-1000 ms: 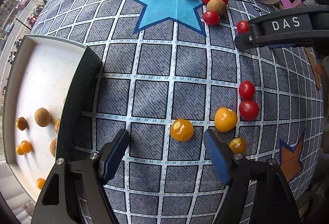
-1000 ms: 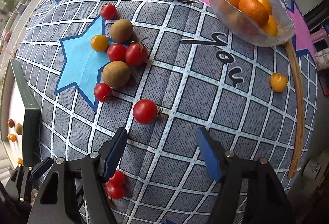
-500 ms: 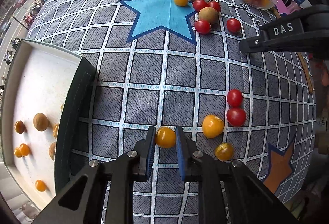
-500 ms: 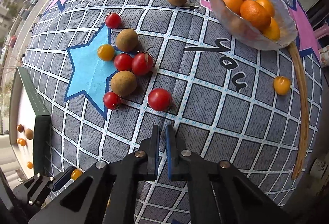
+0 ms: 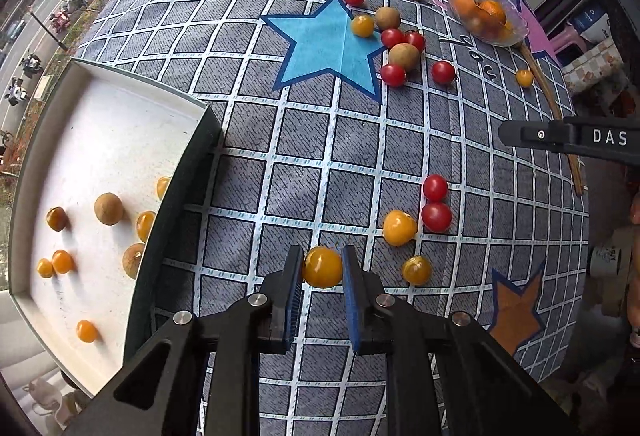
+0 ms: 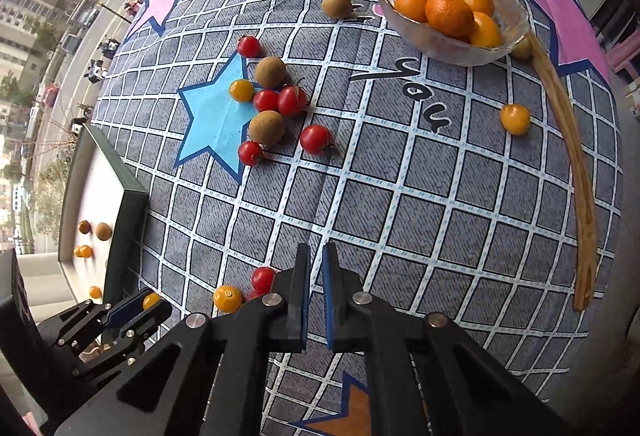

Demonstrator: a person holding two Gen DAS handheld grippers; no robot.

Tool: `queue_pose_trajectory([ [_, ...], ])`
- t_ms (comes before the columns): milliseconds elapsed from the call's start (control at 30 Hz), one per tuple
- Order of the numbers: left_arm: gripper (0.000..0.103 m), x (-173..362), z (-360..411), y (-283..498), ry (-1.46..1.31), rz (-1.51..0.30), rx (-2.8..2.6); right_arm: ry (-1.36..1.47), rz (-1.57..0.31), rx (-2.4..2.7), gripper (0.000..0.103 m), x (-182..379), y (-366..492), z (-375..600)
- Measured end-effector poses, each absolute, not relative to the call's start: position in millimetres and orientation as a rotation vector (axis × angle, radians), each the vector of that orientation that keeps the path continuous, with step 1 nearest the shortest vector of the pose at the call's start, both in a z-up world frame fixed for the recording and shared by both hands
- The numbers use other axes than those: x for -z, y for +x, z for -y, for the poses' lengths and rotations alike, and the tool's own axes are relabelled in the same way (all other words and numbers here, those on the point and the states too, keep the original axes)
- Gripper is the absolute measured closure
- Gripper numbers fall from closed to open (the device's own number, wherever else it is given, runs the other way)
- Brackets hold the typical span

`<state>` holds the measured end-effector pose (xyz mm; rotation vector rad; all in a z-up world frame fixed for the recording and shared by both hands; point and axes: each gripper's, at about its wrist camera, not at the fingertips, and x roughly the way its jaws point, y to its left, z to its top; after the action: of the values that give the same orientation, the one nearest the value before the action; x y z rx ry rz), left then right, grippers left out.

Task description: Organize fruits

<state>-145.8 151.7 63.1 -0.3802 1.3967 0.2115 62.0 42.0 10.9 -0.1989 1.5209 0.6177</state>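
Observation:
My left gripper (image 5: pixel 322 270) is shut on a yellow cherry tomato (image 5: pixel 322 267), held just above the checked tablecloth. A white tray (image 5: pixel 120 124) with several small yellow and brown fruits lies to its left. More yellow tomatoes (image 5: pixel 399 227) and red tomatoes (image 5: pixel 436 216) lie just right of it. My right gripper (image 6: pixel 316 272) is shut and empty above the cloth. Ahead of it lies a cluster of red tomatoes (image 6: pixel 316 139), brown fruits (image 6: pixel 266 127) and a yellow tomato (image 6: pixel 241 90) by the blue star. The left gripper shows in the right wrist view (image 6: pixel 132 310).
A glass bowl (image 6: pixel 408 36) of oranges stands at the far right, with a long wooden stick (image 6: pixel 576 164) curving beside it. A lone yellow tomato (image 6: pixel 515 119) lies near the stick. A brown fruit (image 6: pixel 337 5) lies by the bowl. The table edge drops off at the right.
Both grippers closed from wide open. The left one closed on the yellow tomato and lifted it slightly; the right one closed on nothing and pulled back from the red tomato.

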Motion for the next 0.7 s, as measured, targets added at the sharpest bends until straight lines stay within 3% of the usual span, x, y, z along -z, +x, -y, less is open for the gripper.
queue_pose_trajectory([
  [400, 0.082, -99.7, -171.3, -176.7, -0.437, -1.315, -0.229, -0.109, -1.492, -0.717, 0.097, -37.4, 41.9, -23.2],
  [700, 0.083, -123.6, -174.8, -186.8, -0.417, -1.275, -0.23, -0.192, -1.36, -0.743, 0.097, -68.8, 15.7, -16.6],
])
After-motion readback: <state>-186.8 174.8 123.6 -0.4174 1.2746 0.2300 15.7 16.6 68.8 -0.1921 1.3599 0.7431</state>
